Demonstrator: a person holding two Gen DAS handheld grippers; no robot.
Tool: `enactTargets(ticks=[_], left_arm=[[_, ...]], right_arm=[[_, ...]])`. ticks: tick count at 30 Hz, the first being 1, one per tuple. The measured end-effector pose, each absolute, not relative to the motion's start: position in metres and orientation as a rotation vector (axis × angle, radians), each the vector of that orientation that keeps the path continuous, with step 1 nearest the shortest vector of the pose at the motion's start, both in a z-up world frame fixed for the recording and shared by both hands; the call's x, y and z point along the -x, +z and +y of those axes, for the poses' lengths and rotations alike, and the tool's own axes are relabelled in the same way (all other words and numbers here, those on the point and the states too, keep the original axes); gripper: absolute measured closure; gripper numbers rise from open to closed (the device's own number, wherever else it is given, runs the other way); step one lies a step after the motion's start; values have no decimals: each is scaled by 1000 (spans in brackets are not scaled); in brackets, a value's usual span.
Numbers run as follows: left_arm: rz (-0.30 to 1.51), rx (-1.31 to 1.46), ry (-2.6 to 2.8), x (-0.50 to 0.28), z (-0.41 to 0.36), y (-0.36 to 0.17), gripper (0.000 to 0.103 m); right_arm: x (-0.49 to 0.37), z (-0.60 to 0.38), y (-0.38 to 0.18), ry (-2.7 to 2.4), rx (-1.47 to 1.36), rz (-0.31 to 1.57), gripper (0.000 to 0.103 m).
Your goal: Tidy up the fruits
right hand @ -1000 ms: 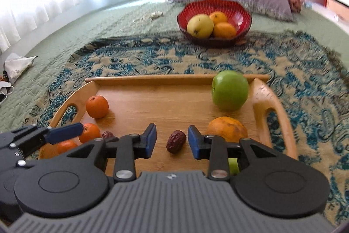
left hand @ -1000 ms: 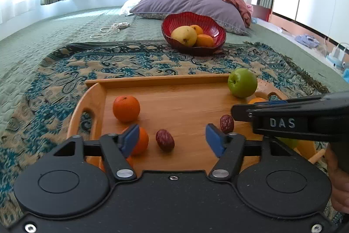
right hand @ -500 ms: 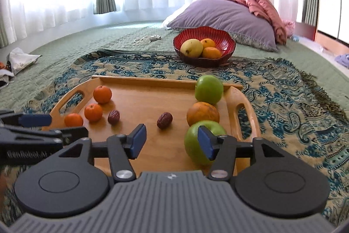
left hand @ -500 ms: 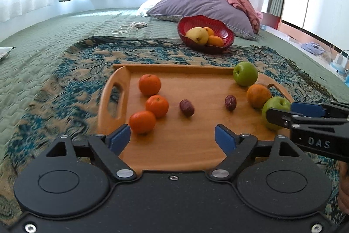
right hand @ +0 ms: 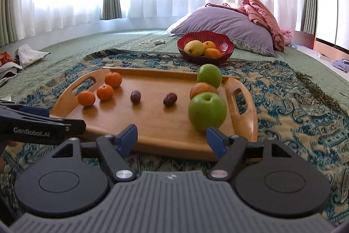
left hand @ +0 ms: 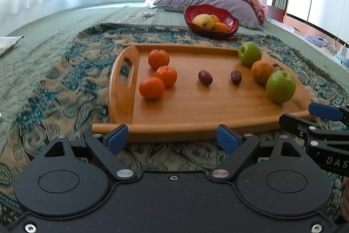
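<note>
A wooden tray [left hand: 196, 110] [right hand: 152, 128] lies on a patterned rug. On it, three small oranges [left hand: 162, 75] [right hand: 104, 92] sit at the left, two brown dates [left hand: 205, 77] [right hand: 170, 99] in the middle, and two green apples [left hand: 280, 86] [right hand: 207, 111] with a larger orange [left hand: 261, 71] [right hand: 202, 88] at the right. My left gripper [left hand: 172, 139] is open and empty, just before the tray's near edge. My right gripper [right hand: 171, 139] is open and empty, also before the near edge, close to the nearer apple.
A red bowl [left hand: 210, 22] [right hand: 205, 47] with a yellow pear and oranges stands beyond the tray. A purple pillow [right hand: 224, 25] and pink blanket lie behind it. A cable [right hand: 151, 43] lies on the green bedspread. Papers [right hand: 28, 55] lie at the far left.
Both grippers have pulled back from over the tray to just before its near edge and opened wider. The right jaws were around a date; it now lies free on the tray.
</note>
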State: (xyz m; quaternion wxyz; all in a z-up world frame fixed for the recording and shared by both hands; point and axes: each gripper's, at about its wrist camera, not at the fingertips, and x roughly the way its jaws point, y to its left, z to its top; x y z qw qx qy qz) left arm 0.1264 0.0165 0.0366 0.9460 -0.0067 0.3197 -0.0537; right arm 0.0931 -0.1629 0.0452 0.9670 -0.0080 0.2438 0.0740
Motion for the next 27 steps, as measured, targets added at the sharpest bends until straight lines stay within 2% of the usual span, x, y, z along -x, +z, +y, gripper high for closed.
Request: enactTargets(ticks=[5,18,27], left_arm=[[665,-14,-86,-125,14,22,11],[684,-21,-46,-132,15,6,0],[685,-12,-48,-133,16,2,0]], right_arm=[[-89,-160,31,142,33,506,14],[-104,-165,4,99,8,579,11],[-105,-162,-5,92,21,575,1]])
